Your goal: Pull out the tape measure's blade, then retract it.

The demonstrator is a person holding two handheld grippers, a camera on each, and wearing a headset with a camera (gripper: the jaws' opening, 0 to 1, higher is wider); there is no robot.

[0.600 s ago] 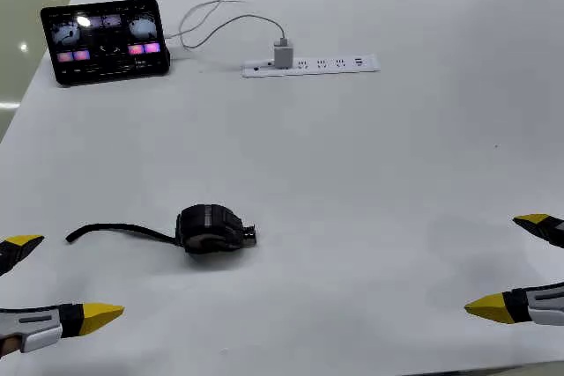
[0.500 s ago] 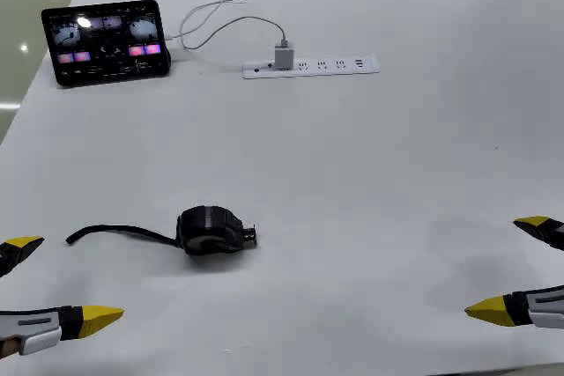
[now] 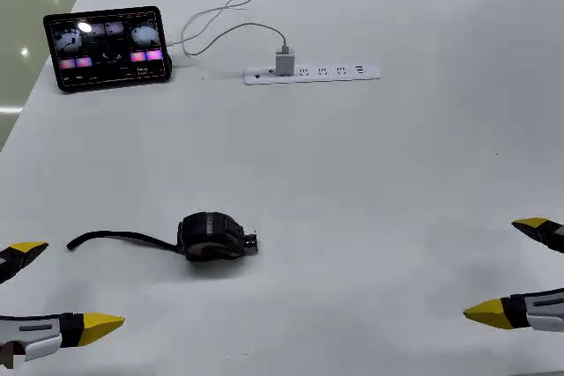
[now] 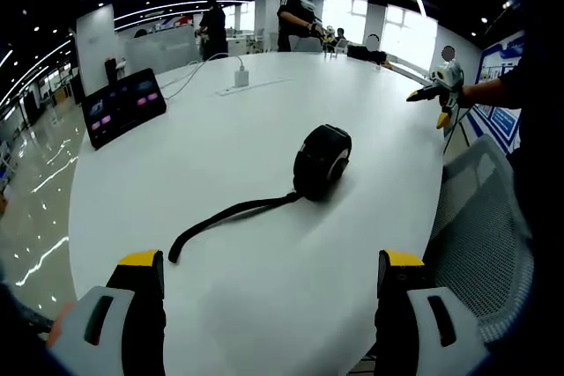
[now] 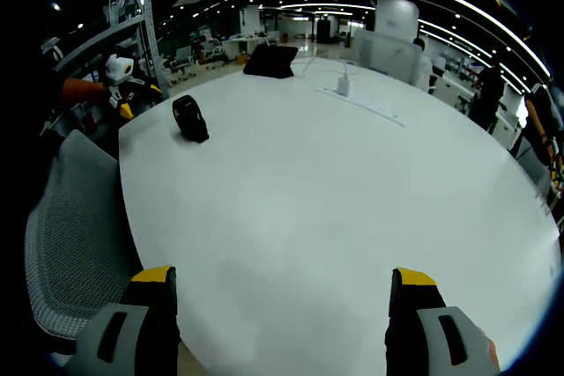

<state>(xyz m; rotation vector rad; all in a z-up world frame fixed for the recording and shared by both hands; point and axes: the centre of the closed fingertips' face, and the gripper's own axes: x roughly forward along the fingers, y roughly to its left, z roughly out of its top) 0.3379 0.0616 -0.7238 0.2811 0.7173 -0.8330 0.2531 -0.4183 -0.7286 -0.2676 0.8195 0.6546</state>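
The tape measure (image 3: 211,236) lies near-left on the white table (image 3: 370,173), blade in, with its black strap (image 3: 115,238) trailing left. Your left tongs (image 3: 70,285) and right tongs (image 3: 504,267) hover at the near edge, spread wide and holding nothing. Far left stands a lit tablet (image 3: 107,46); its screen text is too small to read. A power strip (image 3: 313,71) carries a plugged-in charger (image 3: 285,62). A mesh chair (image 5: 70,244) stands beside the table.

You've got a lit tablet (image 3: 107,47) propped far left on the white table (image 3: 370,182), with a white cable (image 3: 220,19) looping to the charger (image 3: 285,62) in the power strip (image 3: 313,71).
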